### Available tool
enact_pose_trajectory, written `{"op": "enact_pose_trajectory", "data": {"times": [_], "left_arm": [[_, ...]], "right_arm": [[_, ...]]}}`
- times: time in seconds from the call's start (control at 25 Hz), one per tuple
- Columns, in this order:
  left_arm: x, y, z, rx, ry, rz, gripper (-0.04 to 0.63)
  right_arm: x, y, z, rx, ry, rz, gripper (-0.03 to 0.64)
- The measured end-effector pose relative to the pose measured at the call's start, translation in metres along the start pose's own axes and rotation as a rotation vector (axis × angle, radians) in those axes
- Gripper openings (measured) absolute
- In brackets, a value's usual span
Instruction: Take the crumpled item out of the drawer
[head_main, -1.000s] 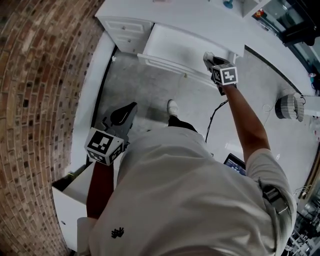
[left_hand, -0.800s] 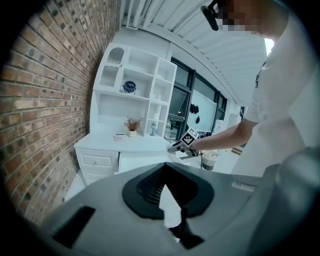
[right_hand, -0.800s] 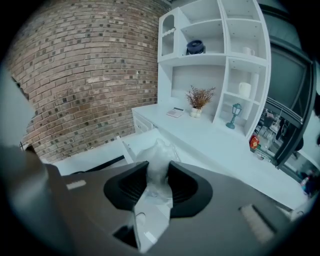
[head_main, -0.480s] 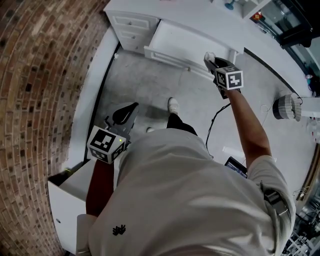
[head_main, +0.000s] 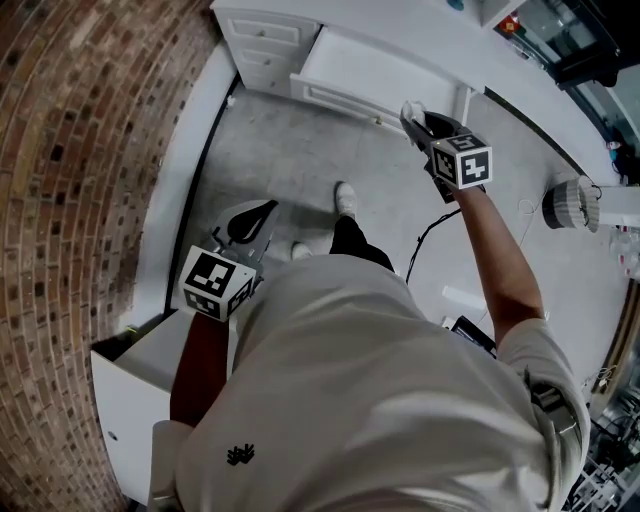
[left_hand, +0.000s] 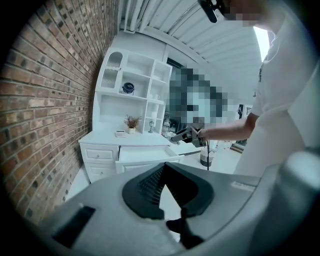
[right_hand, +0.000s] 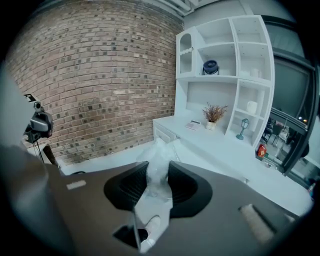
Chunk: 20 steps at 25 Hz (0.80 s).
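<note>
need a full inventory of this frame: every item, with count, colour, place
crumpled item: 1, clear, clamped in the right tool
drawer: 1, white, pulled open from the dresser
dresser: 1, white, at the brick wall's far end
shelf unit: 1, white, on the dresser
jar: 1, dark, upper shelf
dried plant: 1, brown, dresser top
lantern: 1, grey-blue, beside the plant
ribbed bin: 1, pale, floor at right
brick wall: 1, red-brown
floor: grey
right tool: dark, shut on the item
left tool: dark, shut, empty
person: light shirt, bare forearm, white shoe
</note>
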<state>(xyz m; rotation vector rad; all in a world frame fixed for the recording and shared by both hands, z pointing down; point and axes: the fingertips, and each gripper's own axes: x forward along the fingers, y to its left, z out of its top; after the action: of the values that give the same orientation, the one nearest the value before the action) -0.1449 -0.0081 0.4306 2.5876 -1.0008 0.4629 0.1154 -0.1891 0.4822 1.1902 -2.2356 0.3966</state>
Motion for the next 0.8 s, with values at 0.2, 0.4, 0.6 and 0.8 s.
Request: {"op": "enact_pose_trajectory", "data": {"times": [0.2,0.4,0.6,0.8], "left_arm": [[-0.004,-0.012,-0.008,0.007,-0.001,-0.012,0.006],[-0.009,-0.022,-0.019,0.023,0.016,-0.016,0.006],[-0.016,-0.031,-0.026,0.025,0.014,-0.016,0.006],[-0.024,-0.034,-0.033,0.019,0.014,-0.012,0.006]], "right_arm": [[-0.02,0.03,0.001,-0.017,-0.012,0.032,0.132],[-0.038,0.053,0.005,-0.04,-0.028,0.054,0.13],[-0.054,0.075,0.003,-0.053,-0.036,0.076,0.129],[-0.064,0.094,0.001,-0.061,-0.039,0.099,0.127]]}}
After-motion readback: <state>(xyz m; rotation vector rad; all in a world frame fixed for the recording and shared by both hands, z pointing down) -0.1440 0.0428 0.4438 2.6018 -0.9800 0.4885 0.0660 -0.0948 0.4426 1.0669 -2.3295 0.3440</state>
